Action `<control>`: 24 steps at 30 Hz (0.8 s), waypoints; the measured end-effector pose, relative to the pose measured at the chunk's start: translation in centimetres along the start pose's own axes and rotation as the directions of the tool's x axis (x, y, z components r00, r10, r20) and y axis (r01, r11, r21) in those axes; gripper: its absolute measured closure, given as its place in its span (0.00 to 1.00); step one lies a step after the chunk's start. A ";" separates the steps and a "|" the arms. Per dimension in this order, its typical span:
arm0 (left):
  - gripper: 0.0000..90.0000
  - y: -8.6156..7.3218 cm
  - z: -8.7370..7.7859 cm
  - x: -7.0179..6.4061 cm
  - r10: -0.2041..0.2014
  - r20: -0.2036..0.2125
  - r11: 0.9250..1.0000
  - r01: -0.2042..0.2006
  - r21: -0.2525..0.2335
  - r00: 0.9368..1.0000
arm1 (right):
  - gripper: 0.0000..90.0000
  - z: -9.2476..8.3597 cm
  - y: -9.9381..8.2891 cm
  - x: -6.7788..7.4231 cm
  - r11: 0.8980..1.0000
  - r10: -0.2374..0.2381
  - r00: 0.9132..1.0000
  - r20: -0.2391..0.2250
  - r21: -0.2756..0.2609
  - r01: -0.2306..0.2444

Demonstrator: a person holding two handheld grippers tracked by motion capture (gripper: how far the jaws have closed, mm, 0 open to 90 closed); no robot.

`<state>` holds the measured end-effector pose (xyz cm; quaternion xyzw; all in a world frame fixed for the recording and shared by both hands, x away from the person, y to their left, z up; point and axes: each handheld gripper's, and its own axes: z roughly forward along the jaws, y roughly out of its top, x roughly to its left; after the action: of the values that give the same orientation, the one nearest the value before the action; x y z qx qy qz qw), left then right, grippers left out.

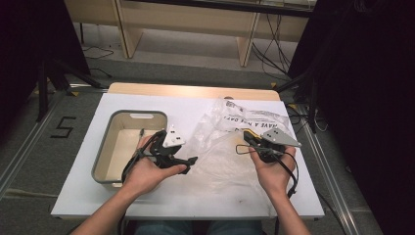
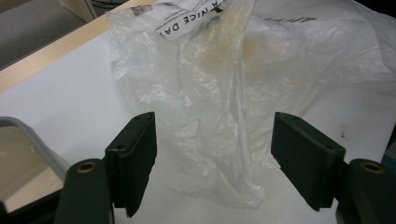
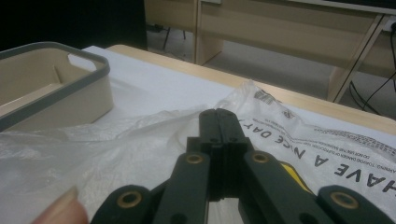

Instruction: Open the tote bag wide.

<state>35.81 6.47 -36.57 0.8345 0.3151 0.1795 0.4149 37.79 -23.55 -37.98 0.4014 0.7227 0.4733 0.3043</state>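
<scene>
Left tool (image 2: 215,158) gapes wide, empty, above the crinkled clear plastic bag (image 2: 224,93); right tool (image 3: 219,126) clamped shut; bag unlifted, beige bin (image 1: 113,147) empty.

grey floor (image 1: 195,68), pale wooden shelving (image 1: 195,22), dark curtains (image 1: 372,98) either side.

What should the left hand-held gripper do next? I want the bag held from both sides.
Probably ease the left hand-held gripper forward and close on the bag. Its jaws stand open with crumpled plastic lying between them, pads not pressing on it. The right hand-held gripper is shut over the bag's far part; whether it pinches plastic is unclear. The bin sits apart, left.
</scene>
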 end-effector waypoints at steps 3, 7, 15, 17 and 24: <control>0.35 -0.3 -0.2 0.8 -0.015 -0.035 1.000 0.016 0.009 0.999 | 1.00 0.0 0.0 0.0 1.000 0.000 1.000 0.000 0.001 0.000; 0.35 -0.7 -0.2 1.6 -0.035 -0.052 0.999 0.036 0.031 0.998 | 1.00 0.0 0.0 0.1 1.000 0.000 1.000 0.000 0.002 0.000; 0.35 -1.1 -0.6 3.0 -0.067 -0.080 0.997 0.071 0.039 0.995 | 1.00 0.0 0.0 0.0 1.000 0.000 1.000 -0.001 0.001 0.000; 0.35 -1.2 -0.9 3.4 -0.079 -0.091 0.996 0.083 0.038 0.993 | 1.00 0.0 0.0 0.1 1.000 -0.001 1.000 -0.001 0.002 0.001; 0.35 -1.7 -1.1 4.5 -0.093 -0.123 0.994 0.100 0.052 0.988 | 1.00 0.0 0.0 0.1 1.000 -0.001 1.000 -0.001 0.002 0.001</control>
<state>37.85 10.89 -37.14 0.8175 0.3849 0.2000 0.3789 37.74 -23.50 -37.98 0.4012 0.7235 0.4726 0.3037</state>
